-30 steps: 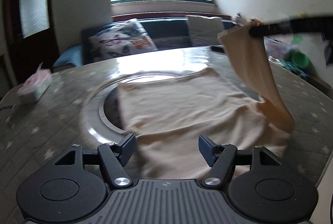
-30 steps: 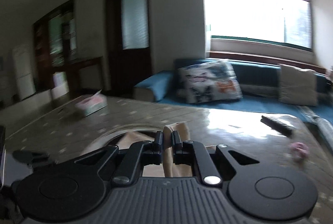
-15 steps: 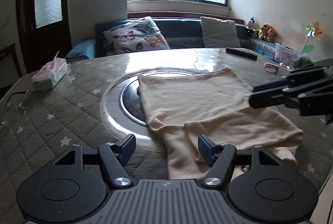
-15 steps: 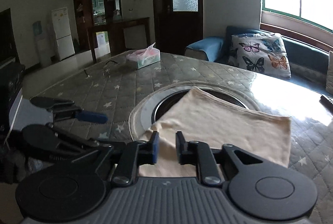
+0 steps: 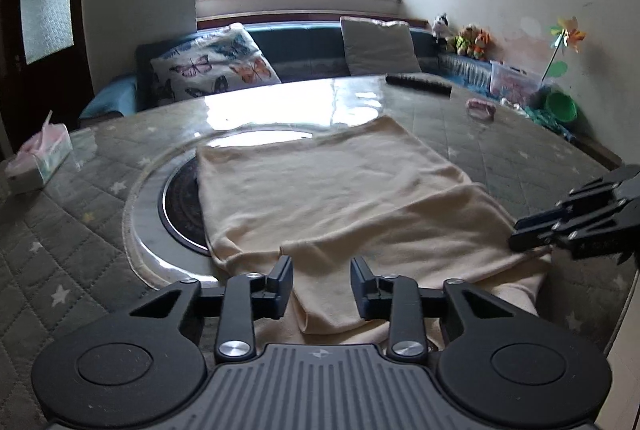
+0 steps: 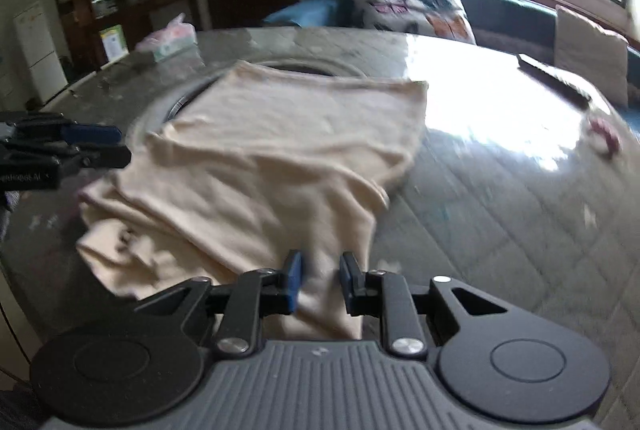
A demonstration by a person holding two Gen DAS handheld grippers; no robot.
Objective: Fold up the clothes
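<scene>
- We see the cream garment (image 5: 340, 198) lying on the round table (image 5: 72, 254), partly folded, with one layer laid over the near half.
- Its far part covers the right side of the glass turntable (image 5: 148, 190) in the middle of the table; the dark centre of the turntable shows to the left of the garment.
- Our left gripper (image 5: 321, 284) is above the near edge of the garment, with its jaws wide apart and only loose cloth seen between them.
- Our right gripper (image 6: 320, 280) is at the right near corner of the garment. Its jaws stand narrowly apart, and cloth is seen in the gap, but the pads do not press it.
- From the left wrist view the right gripper (image 5: 532, 234) reaches just to the right edge of the garment.
- A tissue box (image 5: 38, 158) stands on the table well to the left of the garment.
- A dark remote control (image 5: 418, 84) and a small pink thing (image 5: 480, 108) lie on the table beyond the garment, to its right.
- Behind the table, past the garment, there is a sofa with a butterfly cushion (image 5: 212, 64).
</scene>
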